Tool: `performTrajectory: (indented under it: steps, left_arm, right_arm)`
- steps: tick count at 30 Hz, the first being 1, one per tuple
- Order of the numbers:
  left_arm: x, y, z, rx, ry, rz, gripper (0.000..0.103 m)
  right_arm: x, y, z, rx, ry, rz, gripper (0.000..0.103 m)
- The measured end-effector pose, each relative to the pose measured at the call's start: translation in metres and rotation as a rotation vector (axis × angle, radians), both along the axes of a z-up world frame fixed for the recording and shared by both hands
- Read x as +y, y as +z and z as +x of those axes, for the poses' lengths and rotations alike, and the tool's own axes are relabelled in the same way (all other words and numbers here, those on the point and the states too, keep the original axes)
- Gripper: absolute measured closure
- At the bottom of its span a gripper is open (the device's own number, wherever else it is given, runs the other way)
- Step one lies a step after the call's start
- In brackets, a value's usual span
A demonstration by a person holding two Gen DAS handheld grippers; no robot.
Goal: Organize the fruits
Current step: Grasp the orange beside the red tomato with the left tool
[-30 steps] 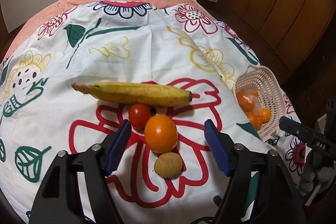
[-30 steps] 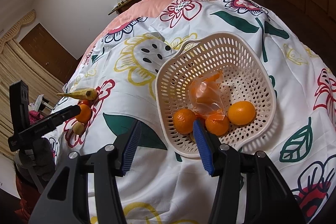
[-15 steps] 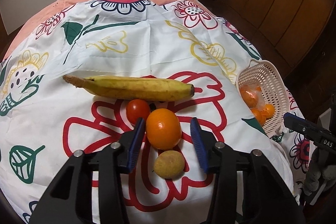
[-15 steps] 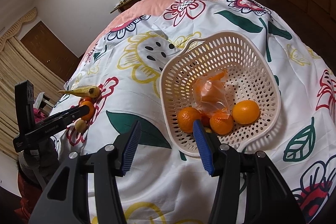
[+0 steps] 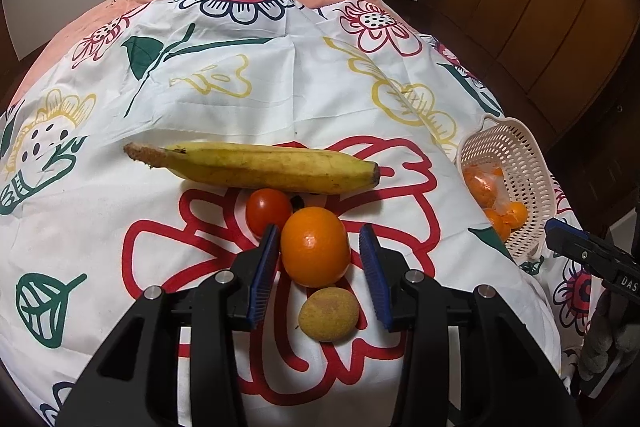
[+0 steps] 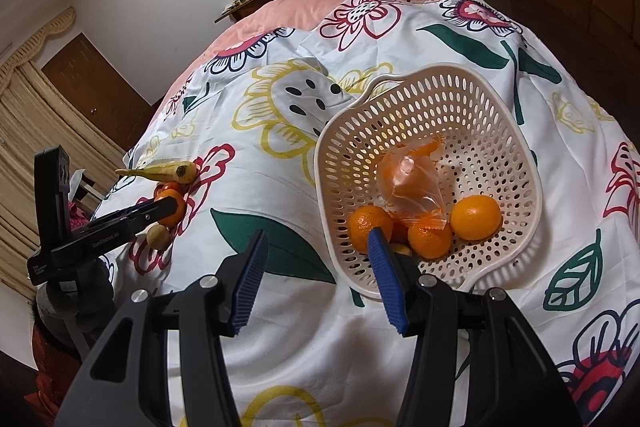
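My left gripper [image 5: 318, 257] stands open around the orange [image 5: 315, 246], with the tomato [image 5: 267, 211] just past its left finger and the banana [image 5: 256, 167] beyond. My right gripper [image 6: 316, 279] hangs open, its right finger over the basket [image 6: 496, 107] rim

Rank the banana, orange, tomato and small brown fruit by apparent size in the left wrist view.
1. banana, clearly the longest
2. orange
3. and 4. brown fruit and tomato look alike; the tomato is partly hidden and farther away, so unranked.
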State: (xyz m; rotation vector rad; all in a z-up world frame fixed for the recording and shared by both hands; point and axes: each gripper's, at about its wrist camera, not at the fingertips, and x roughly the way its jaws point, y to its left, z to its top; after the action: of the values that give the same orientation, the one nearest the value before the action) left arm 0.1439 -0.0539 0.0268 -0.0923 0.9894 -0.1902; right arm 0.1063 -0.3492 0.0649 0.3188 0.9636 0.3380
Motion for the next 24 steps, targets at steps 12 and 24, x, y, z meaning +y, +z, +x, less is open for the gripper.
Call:
performTrajectory:
  steps: [12, 24]
  left_arm:
    - [-0.005, 0.001, -0.002, -0.022, -0.010, 0.058, 0.066]
    - [0.017, 0.041, -0.028, -0.120, 0.021, 0.005, 0.066]
  right_arm:
    - [0.005, 0.000, -0.002, 0.000, 0.012, -0.002, 0.051]
    - [0.024, 0.008, -0.002, -0.011, 0.054, -0.011, 0.051]
